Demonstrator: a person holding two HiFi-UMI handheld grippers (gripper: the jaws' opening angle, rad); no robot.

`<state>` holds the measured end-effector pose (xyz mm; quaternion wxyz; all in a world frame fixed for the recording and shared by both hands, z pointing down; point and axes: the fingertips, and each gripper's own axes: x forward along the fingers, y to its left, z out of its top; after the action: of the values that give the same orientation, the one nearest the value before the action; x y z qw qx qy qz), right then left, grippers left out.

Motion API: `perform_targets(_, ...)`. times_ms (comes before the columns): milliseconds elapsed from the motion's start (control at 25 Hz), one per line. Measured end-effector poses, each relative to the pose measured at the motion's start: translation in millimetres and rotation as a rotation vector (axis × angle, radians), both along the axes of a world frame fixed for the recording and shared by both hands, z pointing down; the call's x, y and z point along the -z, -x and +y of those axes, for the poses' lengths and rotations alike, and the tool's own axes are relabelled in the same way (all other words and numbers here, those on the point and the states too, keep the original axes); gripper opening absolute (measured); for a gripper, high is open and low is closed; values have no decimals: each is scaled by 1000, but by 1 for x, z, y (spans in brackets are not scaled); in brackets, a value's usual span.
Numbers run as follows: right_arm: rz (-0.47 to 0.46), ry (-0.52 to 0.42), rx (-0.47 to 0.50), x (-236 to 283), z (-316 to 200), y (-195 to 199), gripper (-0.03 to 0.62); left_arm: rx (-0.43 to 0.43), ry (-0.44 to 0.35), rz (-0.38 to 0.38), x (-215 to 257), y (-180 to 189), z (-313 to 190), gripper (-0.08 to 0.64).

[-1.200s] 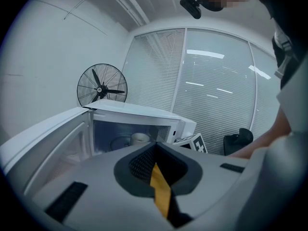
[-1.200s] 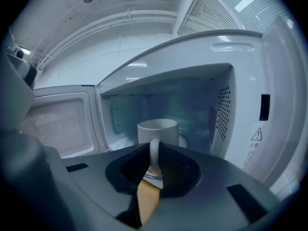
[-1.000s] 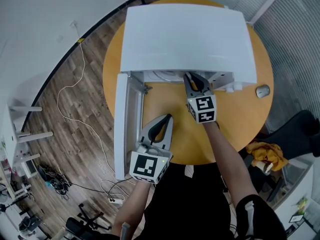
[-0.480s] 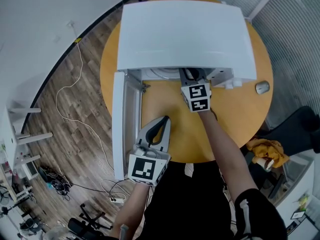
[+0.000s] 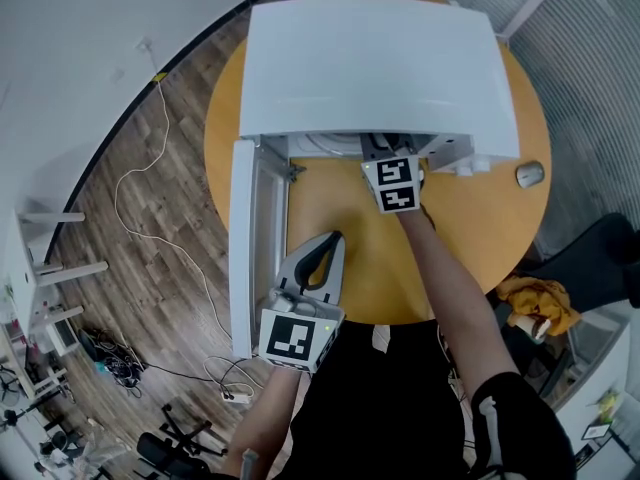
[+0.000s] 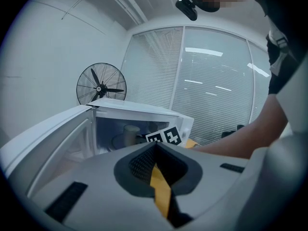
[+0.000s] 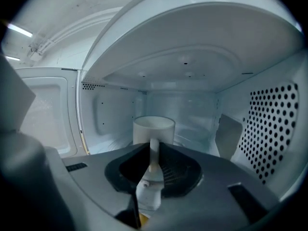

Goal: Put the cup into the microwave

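Right gripper [image 7: 153,147]: jaws opening, cup [image 7: 153,128] handle [image 7: 154,154] between the tips, both tips look to be touching it. Cup is upright on the microwave [image 5: 375,68] floor, roughly mid-cavity, handle facing the opening. Clearance all round it: gap to the left wall, more to the perforated right wall [image 7: 274,129], back wall well behind, ceiling well above the rim. Gripper body runs in through the opening, marker cube [image 5: 395,183] just outside the front edge, forearm over the table [image 5: 470,238]. Left gripper [image 6: 155,147]: jaws closed tip to tip, nothing in them, parked low over the table's front part, well apart from the cup and pointing toward the opening. Door [image 5: 243,248] swung fully open on the left, edge-on from the head view, left gripper just beside its inner face. Microwave covers most of the round table; bare strip in front and to the right, small grey object [image 5: 529,175] near the right edge. Fan [image 6: 101,88] behind the microwave, well clear.
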<state>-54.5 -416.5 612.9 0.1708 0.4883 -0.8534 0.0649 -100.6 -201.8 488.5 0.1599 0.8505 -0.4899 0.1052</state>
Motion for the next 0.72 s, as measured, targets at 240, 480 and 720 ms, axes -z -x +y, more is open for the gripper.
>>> perform_targets(240,-4,19,-16,-2,2,-4,94,4,-3,0,1,3,0,-6)
perform_targets(480,-11,29,-10,3,13,-10,123,-8,-6,2,4,0,0,-6)
perform_targets(720,-19,37,0,5,28,-19,133,-3,-13,-8,5,-4,1,-6)
